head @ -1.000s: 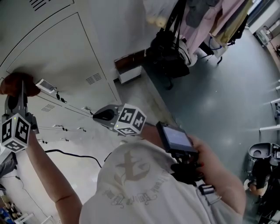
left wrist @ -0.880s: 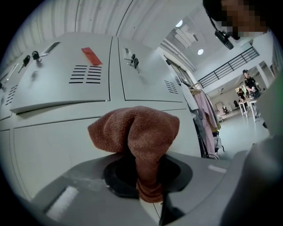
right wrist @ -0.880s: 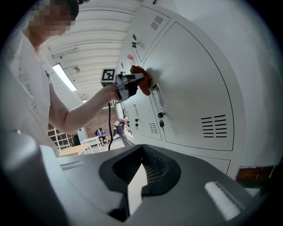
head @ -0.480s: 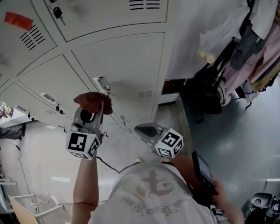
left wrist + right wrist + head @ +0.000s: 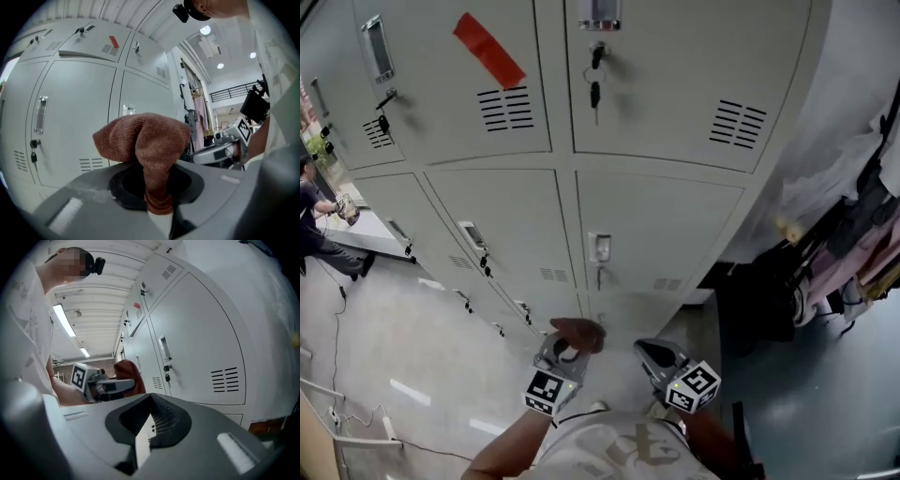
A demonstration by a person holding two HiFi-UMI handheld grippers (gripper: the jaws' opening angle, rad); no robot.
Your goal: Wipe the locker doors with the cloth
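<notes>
Our left gripper (image 5: 565,347) is clamping the brown cloth (image 5: 146,140) by one narrow fold, the rest bunching loose above the jaws near the locker doors (image 5: 661,225) ahead, so we are risking it dragging free if we sweep hard. Keys (image 5: 594,92) are dangling on the doors up ahead of that gripper and a latch plate (image 5: 599,247) is sitting nearer, both likely snags, while our right gripper (image 5: 654,354) is waiting beside it, jaws closed on nothing.

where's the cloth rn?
Head view, bottom centre: the cloth is clamped in the left gripper, in front of the lower locker doors, just left of the right gripper.
</notes>
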